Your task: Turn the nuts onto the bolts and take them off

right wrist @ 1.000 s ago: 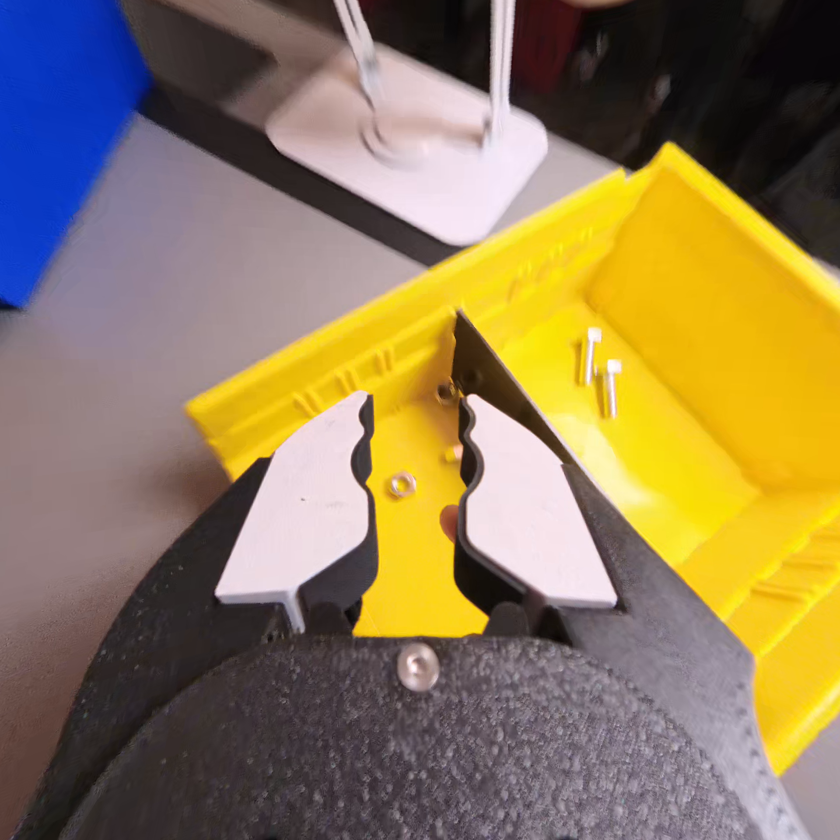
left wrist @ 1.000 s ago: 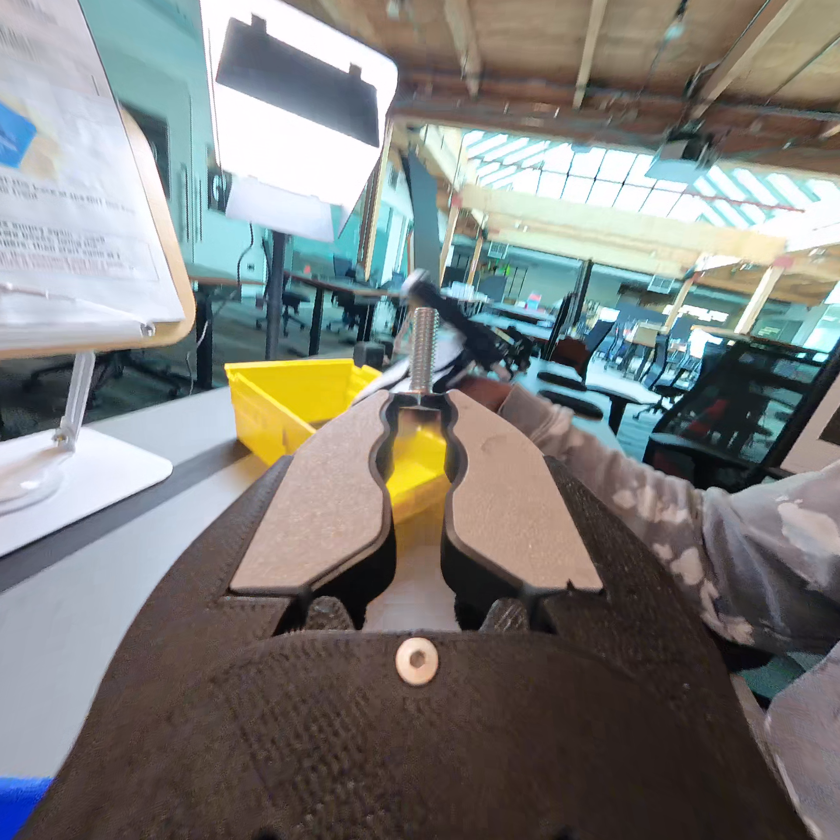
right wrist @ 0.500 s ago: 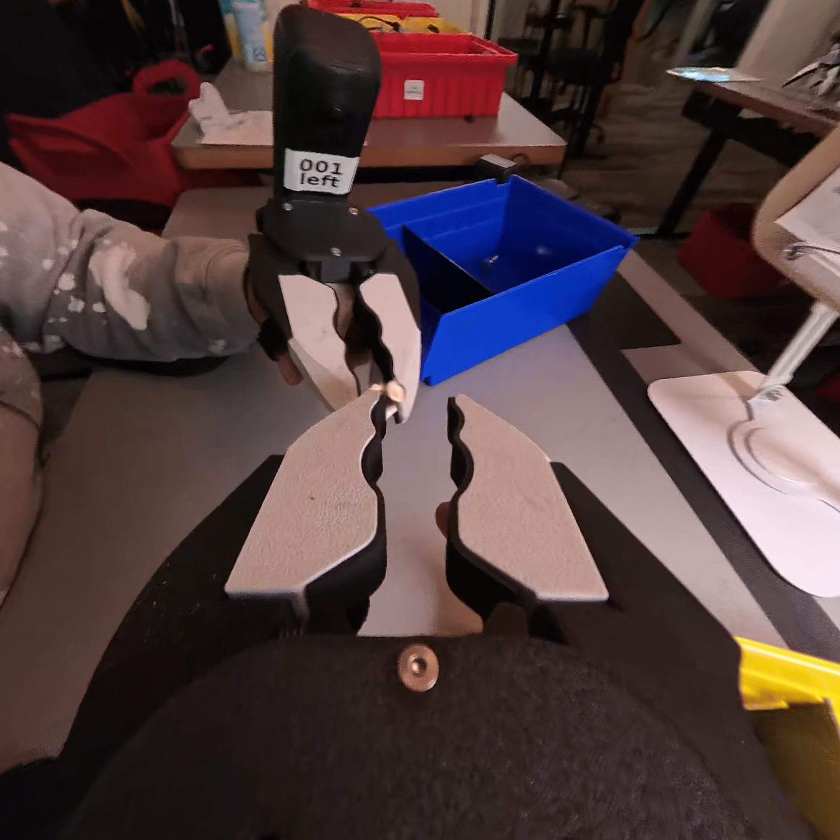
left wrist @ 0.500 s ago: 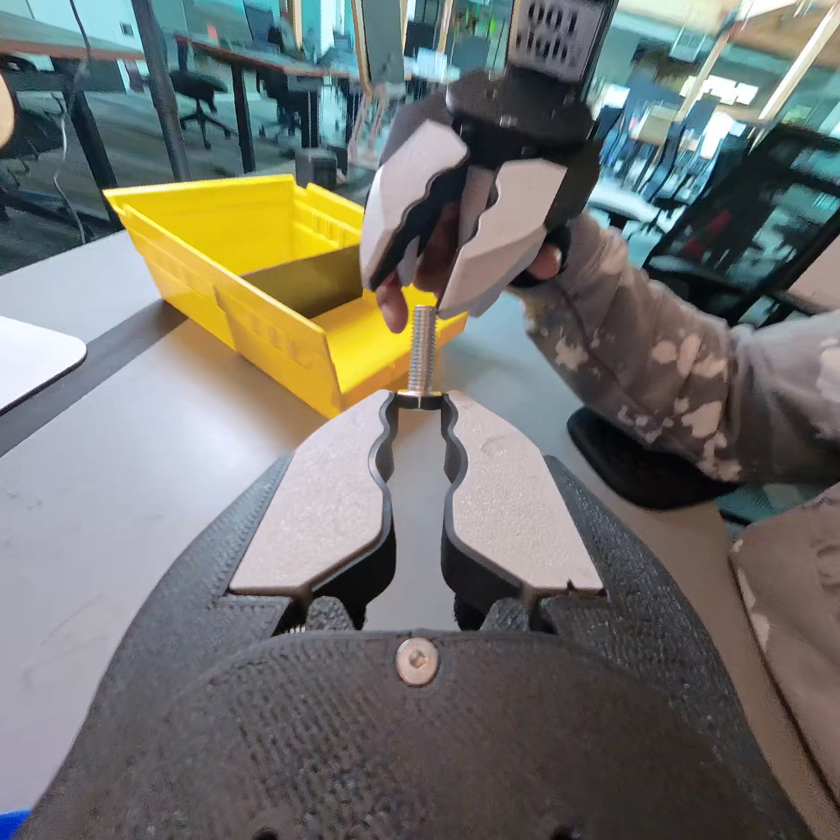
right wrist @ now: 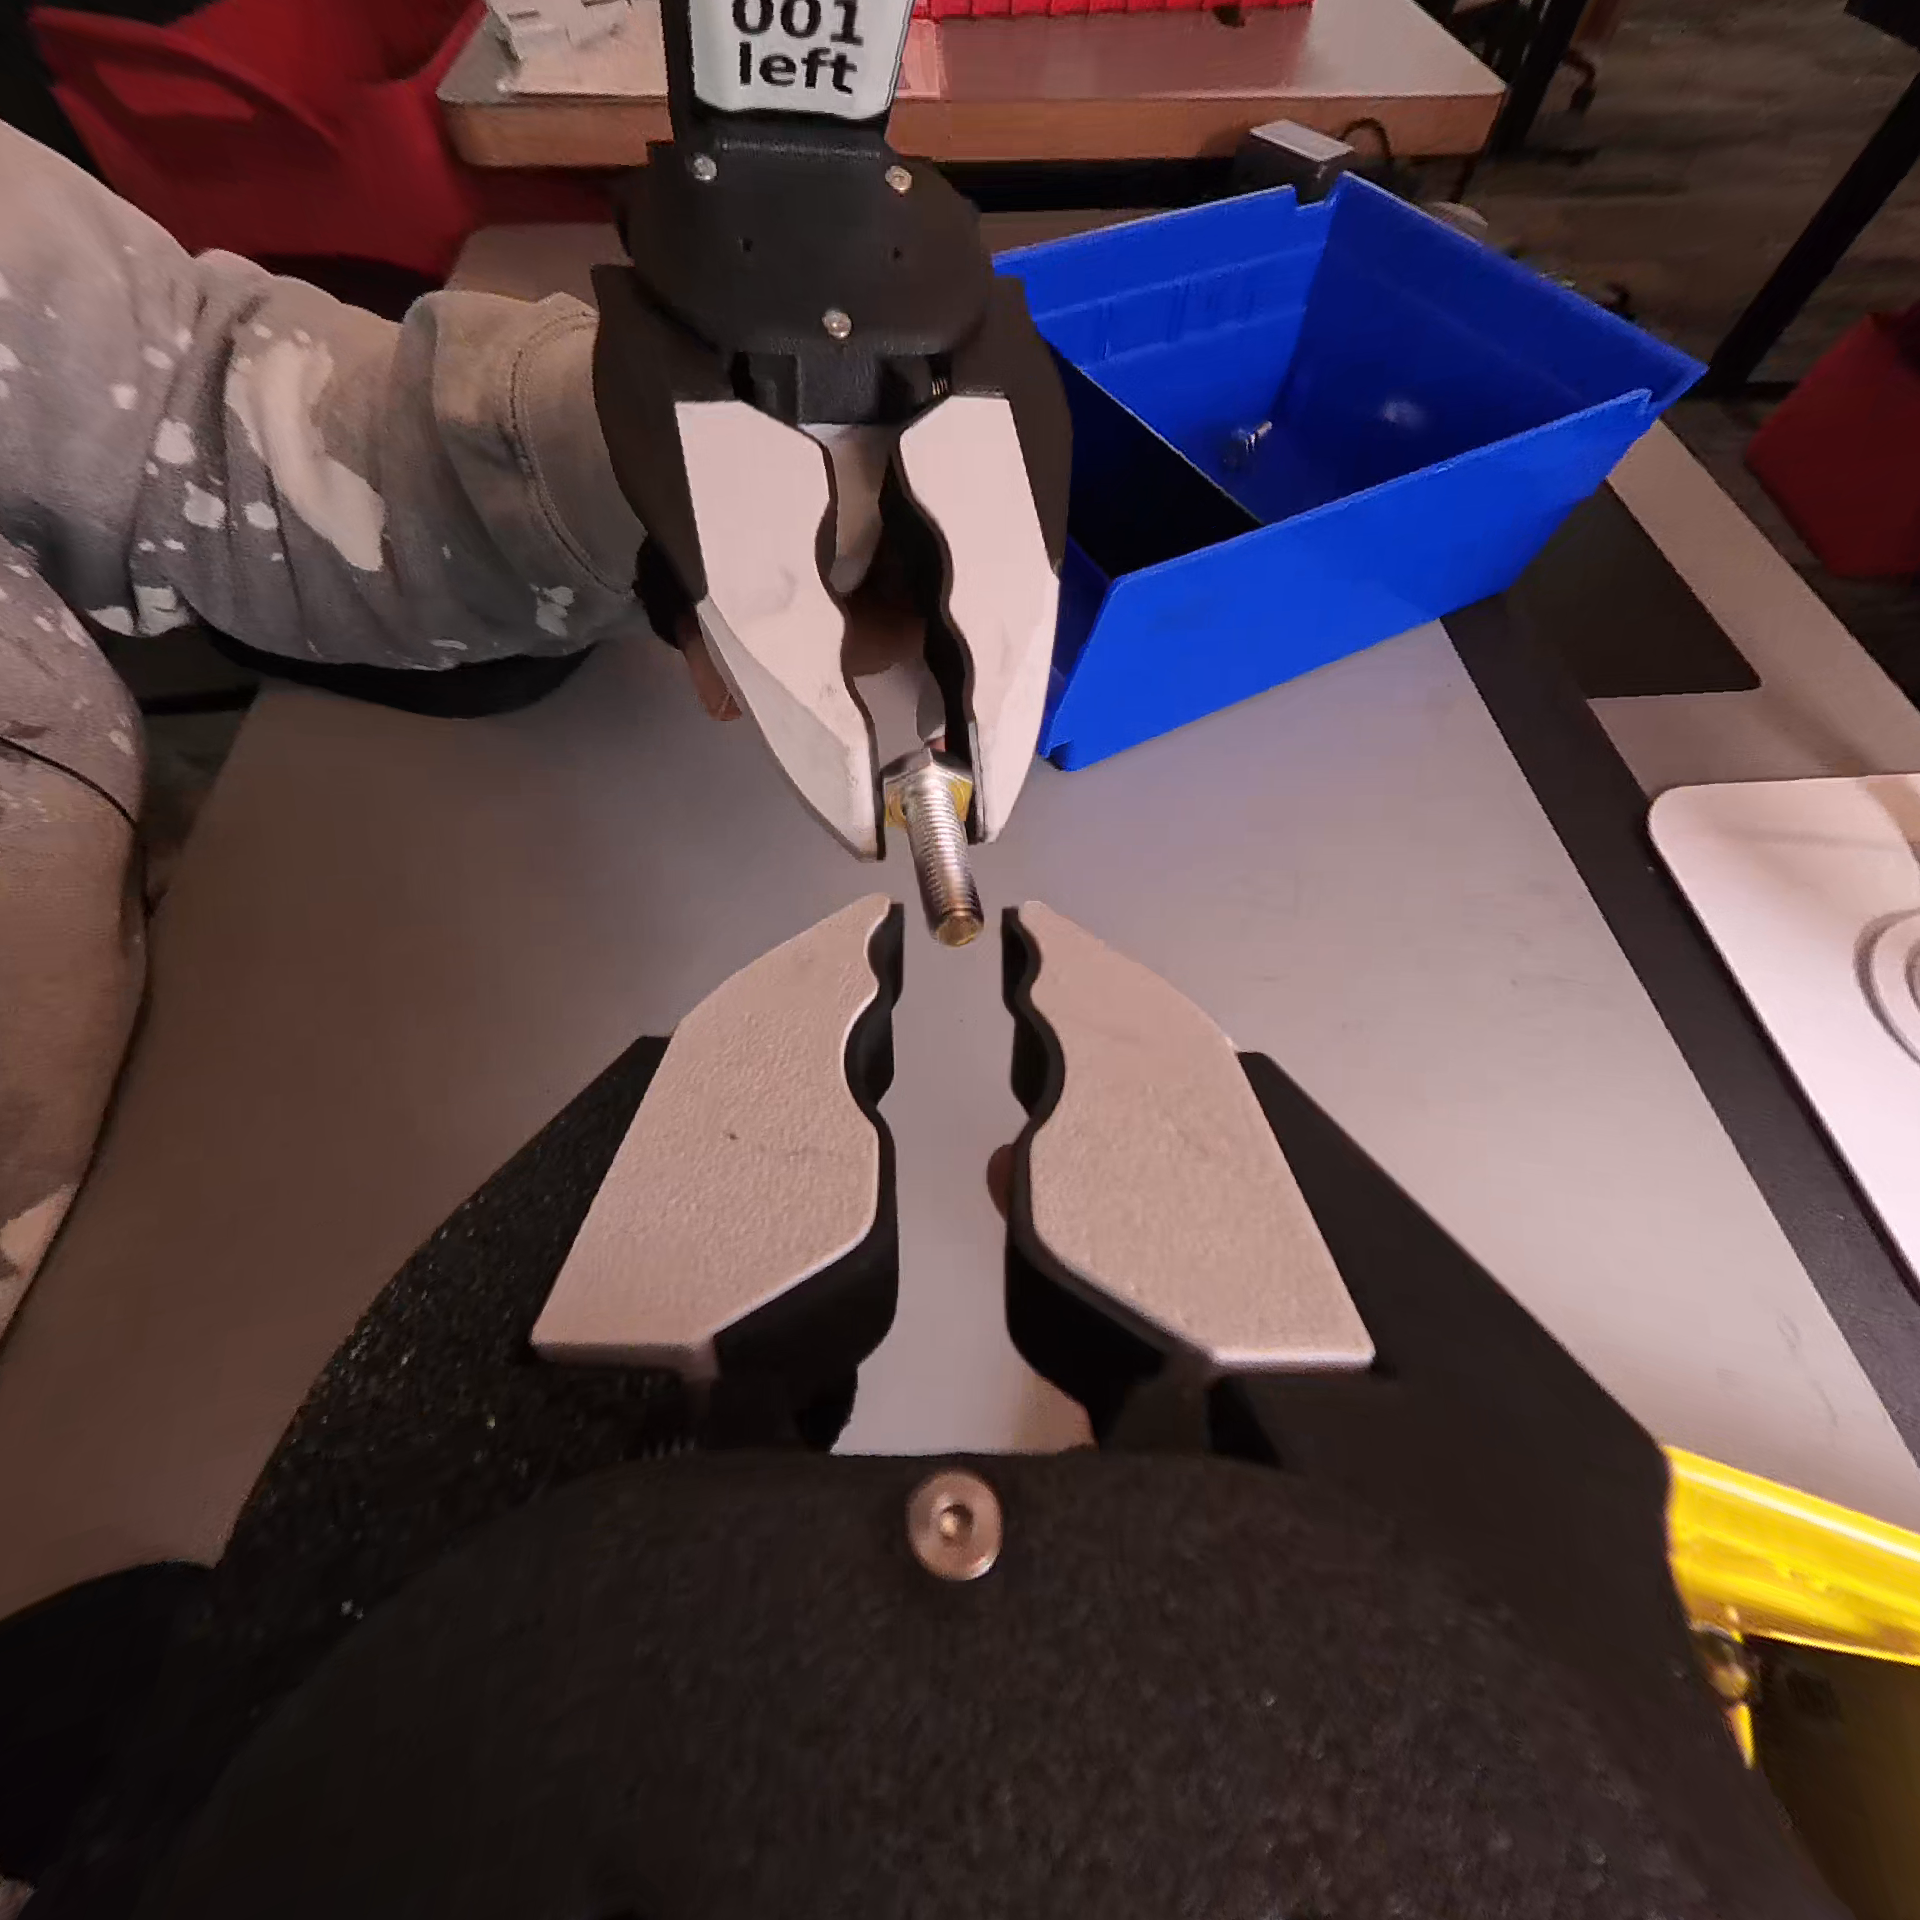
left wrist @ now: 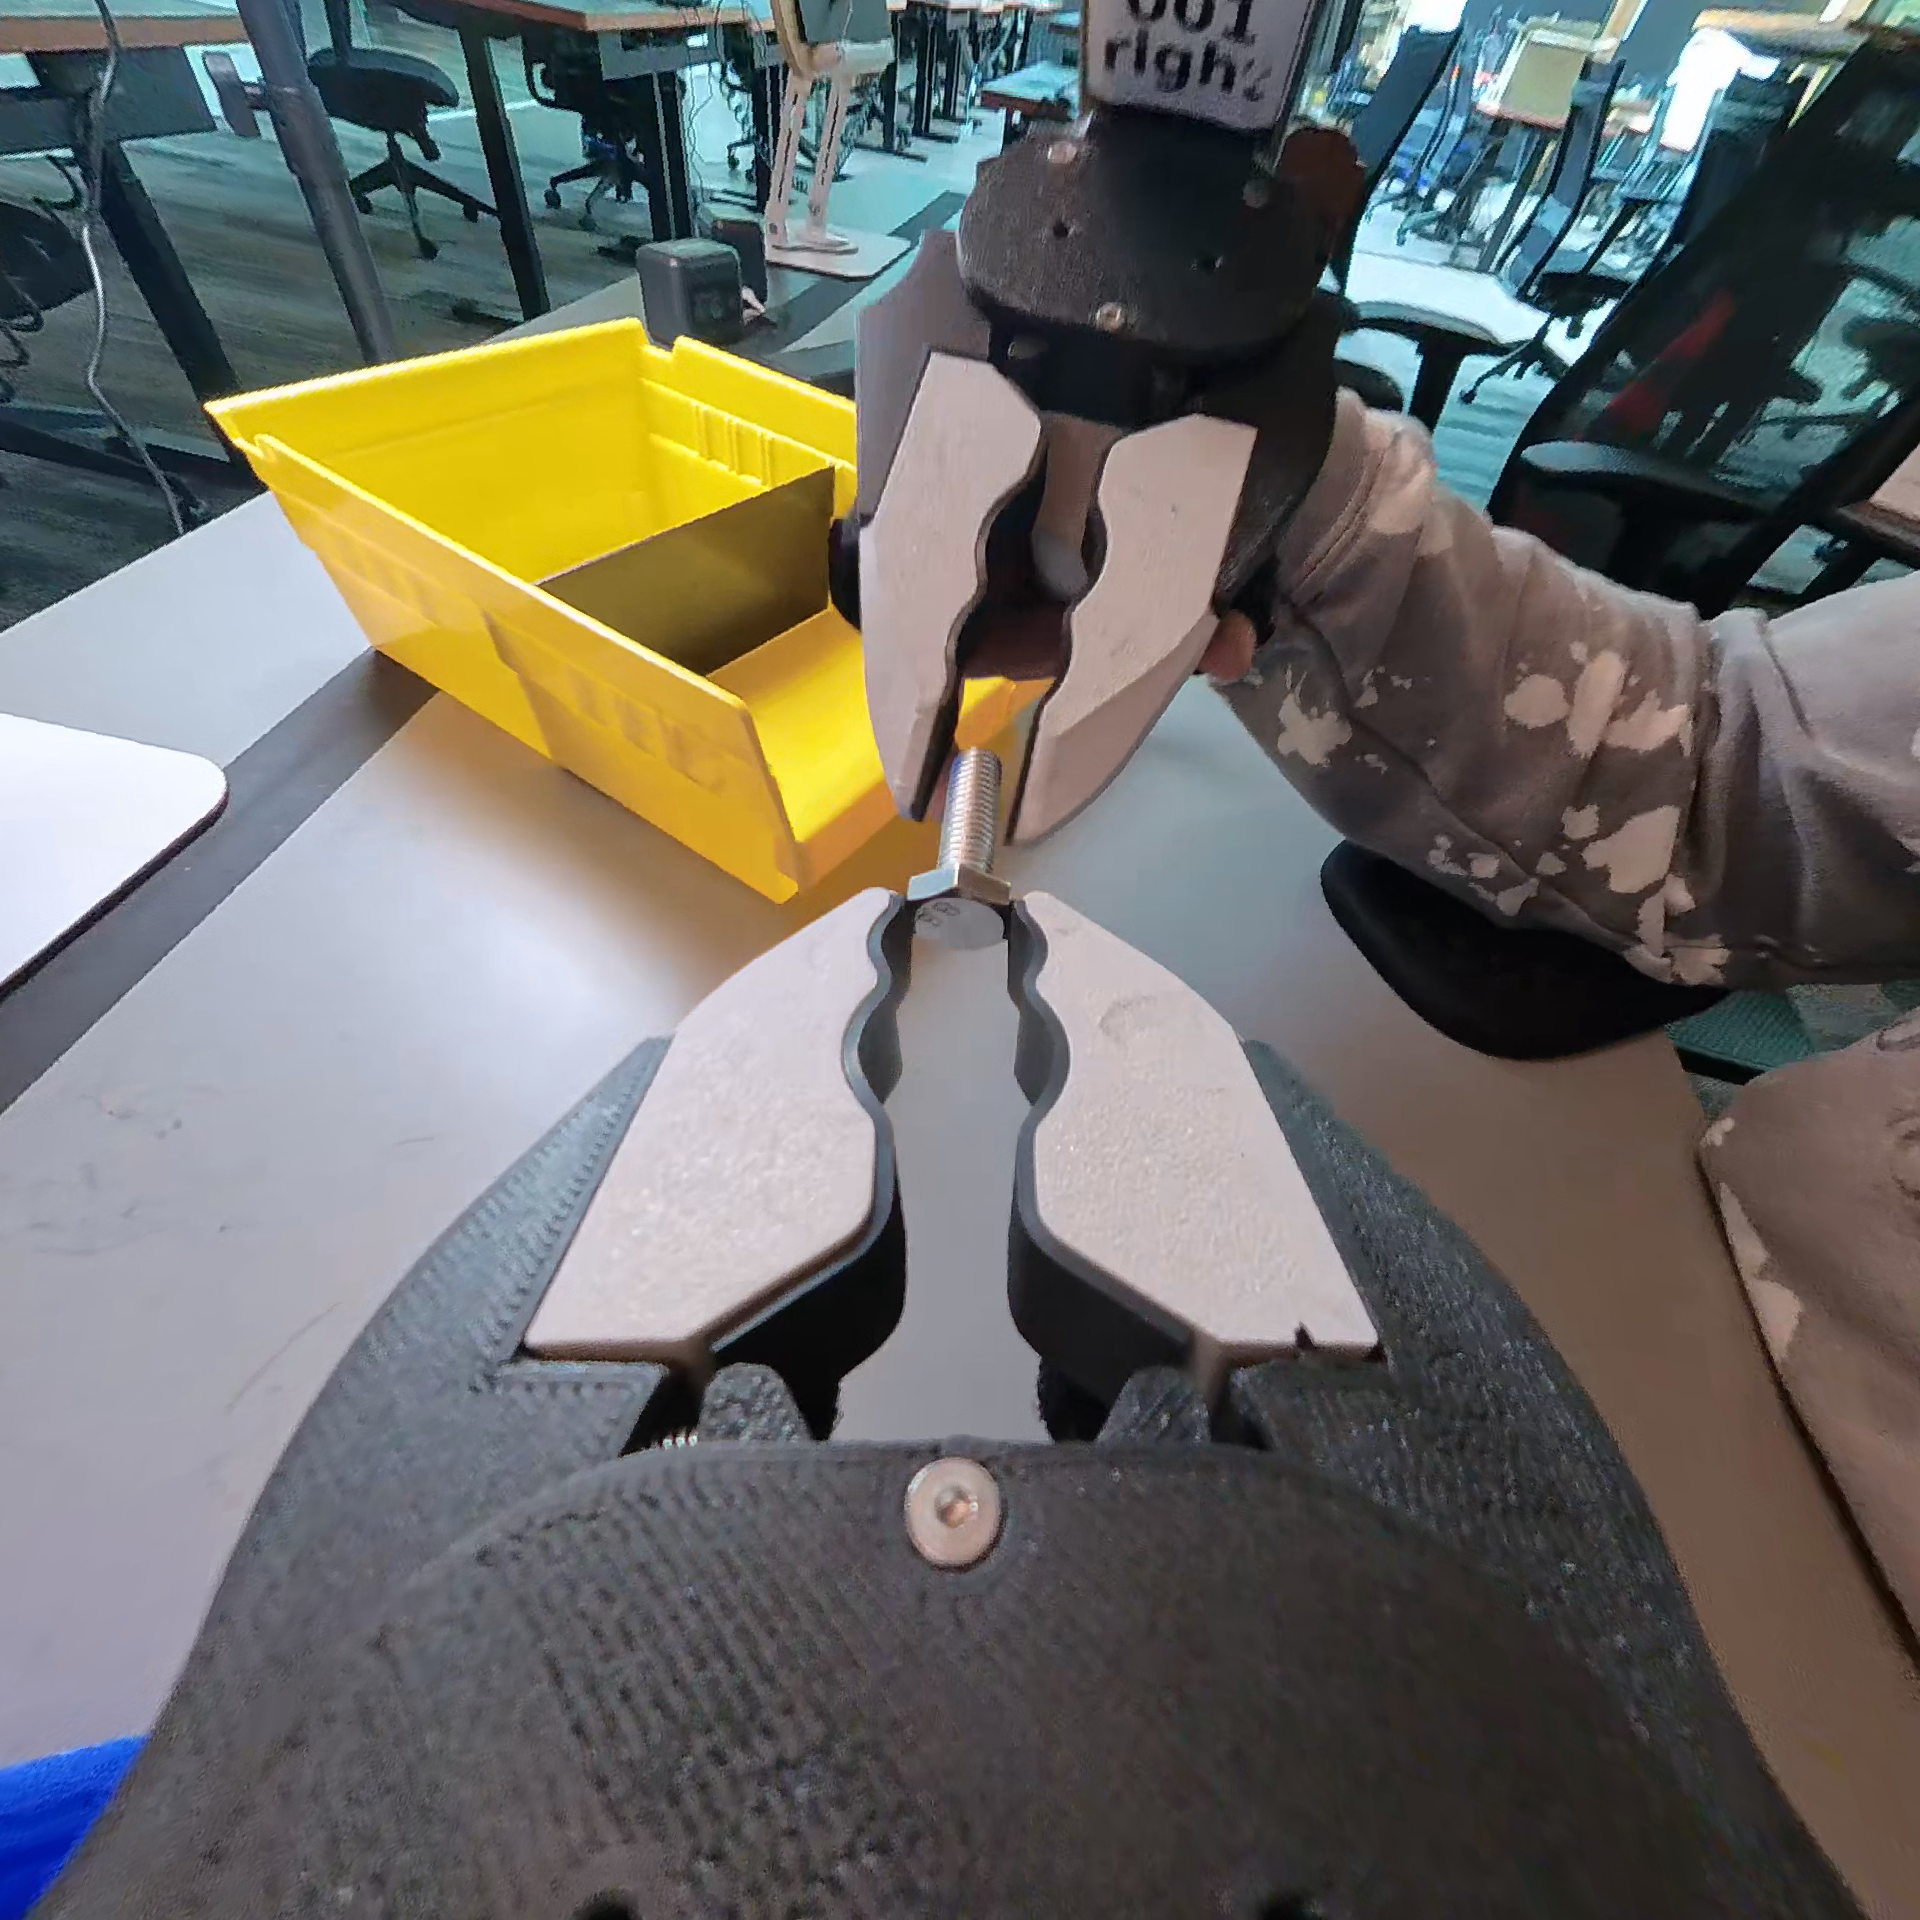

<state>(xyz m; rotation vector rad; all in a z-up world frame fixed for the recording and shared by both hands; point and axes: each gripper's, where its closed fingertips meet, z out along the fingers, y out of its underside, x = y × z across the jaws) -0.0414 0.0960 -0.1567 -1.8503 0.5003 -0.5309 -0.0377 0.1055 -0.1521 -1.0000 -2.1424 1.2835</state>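
My left gripper point(left wrist: 956, 914) is shut on the hex head of a silver bolt point(left wrist: 966, 821) and holds it above the grey table, thread pointing away. It also shows in the right wrist view point(right wrist: 928, 821) with the bolt point(right wrist: 940, 862). My right gripper point(right wrist: 948, 914) is open and faces the left one. The bolt's threaded tip lies between its fingertips. In the left wrist view the right gripper point(left wrist: 966, 800) comes down from above with a finger on each side of the thread. I see no nut on the bolt or in the right gripper.
A yellow bin point(left wrist: 520, 582) with a black divider point(left wrist: 707, 582) stands behind the grippers; its corner shows in the right wrist view point(right wrist: 1818, 1558). A blue bin point(right wrist: 1351, 644) holds a small bolt point(right wrist: 1247, 442). A white stand base point(right wrist: 1818, 935) lies at the table's side. My two grippers' fingertips are within a few centimetres of each other. The white stand base point(right wrist: 1818, 935) is about equally far from each gripper, around 35 cm.
The right gripper left the yellow bin, turned to face the left one and closed in on the bolt's tip. The left gripper tilted down, still holding the bolt.
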